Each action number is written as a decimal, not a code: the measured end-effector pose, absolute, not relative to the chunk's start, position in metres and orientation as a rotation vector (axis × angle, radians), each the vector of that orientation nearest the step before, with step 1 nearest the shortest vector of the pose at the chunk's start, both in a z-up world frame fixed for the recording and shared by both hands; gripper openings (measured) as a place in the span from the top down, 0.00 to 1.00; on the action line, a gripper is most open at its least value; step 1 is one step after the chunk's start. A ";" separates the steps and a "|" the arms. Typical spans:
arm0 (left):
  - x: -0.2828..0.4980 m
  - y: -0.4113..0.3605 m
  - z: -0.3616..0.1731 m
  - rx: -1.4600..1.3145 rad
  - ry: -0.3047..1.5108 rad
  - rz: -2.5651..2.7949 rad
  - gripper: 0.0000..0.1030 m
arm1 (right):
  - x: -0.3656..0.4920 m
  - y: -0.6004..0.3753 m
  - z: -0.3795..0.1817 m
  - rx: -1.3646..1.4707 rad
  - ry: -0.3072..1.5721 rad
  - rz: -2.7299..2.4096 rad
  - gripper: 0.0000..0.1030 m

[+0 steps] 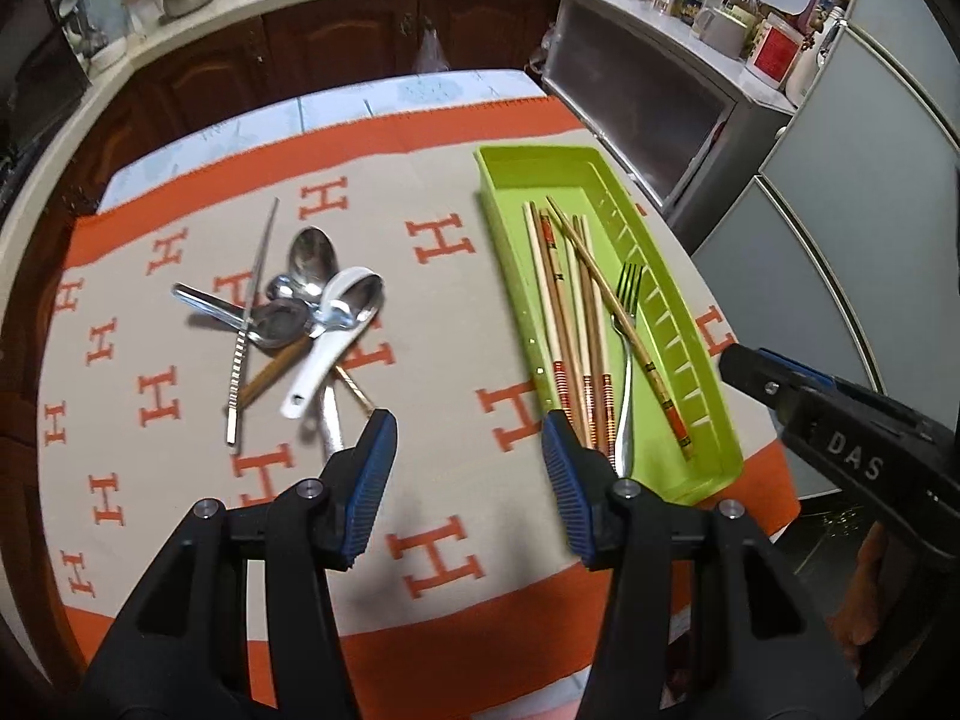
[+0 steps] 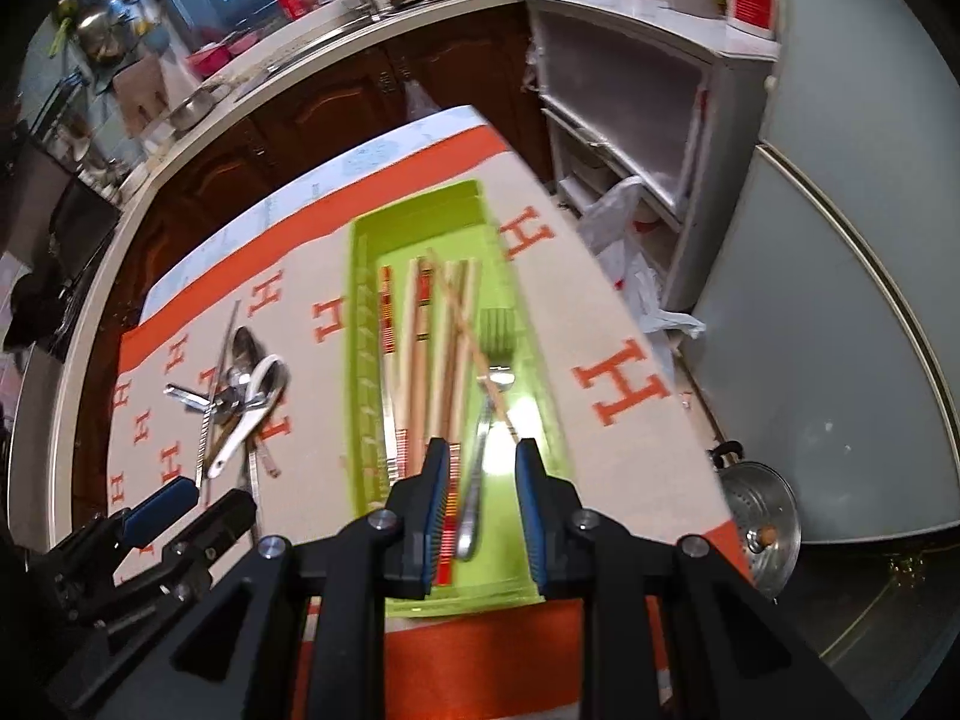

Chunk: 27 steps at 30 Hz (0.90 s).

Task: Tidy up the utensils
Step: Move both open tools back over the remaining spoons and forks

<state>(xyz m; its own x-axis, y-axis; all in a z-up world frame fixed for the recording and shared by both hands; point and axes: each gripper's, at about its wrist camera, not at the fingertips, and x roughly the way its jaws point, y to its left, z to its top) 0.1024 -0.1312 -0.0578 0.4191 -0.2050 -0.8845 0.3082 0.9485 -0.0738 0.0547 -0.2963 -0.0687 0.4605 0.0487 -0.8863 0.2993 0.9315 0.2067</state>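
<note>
A green tray [image 1: 702,324] [image 2: 366,276] on the patterned cloth holds several chopsticks [image 1: 561,312] [image 2: 414,324] and a metal fork [image 1: 627,324] [image 2: 495,354]. To its left lies a heap of utensils: a white ceramic spoon [image 1: 336,336] [image 2: 249,414], metal spoons [image 1: 312,258] and a metal chopstick [image 1: 252,318]. My left gripper [image 1: 468,438] hovers open over the cloth between heap and tray, holding nothing; it shows at the lower left of the right wrist view [image 2: 192,498]. My right gripper [image 2: 483,462] is open above the tray's near end, over the fork handle, empty.
The table [image 1: 372,102] has dark wooden cabinets [image 1: 336,42] and a cluttered counter behind it. A fridge [image 2: 840,300] and an open white cabinet [image 2: 630,120] stand to the right. A steel pot lid [image 2: 759,516] and a plastic bag [image 2: 630,252] lie on the floor.
</note>
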 end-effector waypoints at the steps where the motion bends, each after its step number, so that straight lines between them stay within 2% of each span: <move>1: 0.100 -0.126 -0.055 0.112 1.076 -0.320 0.54 | 0.056 -0.289 -0.067 0.347 1.087 -0.145 0.78; 10: 0.098 -0.042 -0.042 0.077 0.986 -0.255 0.54 | 0.077 -0.213 -0.052 0.247 1.095 -0.031 0.78; 20: 0.126 0.085 -0.067 -0.052 0.988 -0.163 0.54 | 0.116 -0.137 -0.049 0.203 1.136 0.040 0.79; 27: 0.147 0.107 -0.089 -0.043 1.026 -0.209 0.54 | 0.148 -0.118 -0.071 0.280 1.207 0.022 0.79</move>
<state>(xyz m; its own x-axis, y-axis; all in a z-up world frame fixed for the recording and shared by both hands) 0.1472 0.1073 -0.0888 0.5003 -0.1926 -0.8442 0.1524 0.9793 -0.1332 0.1476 -0.1185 -0.0709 0.3596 0.1655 -0.9183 0.1316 0.9653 0.2255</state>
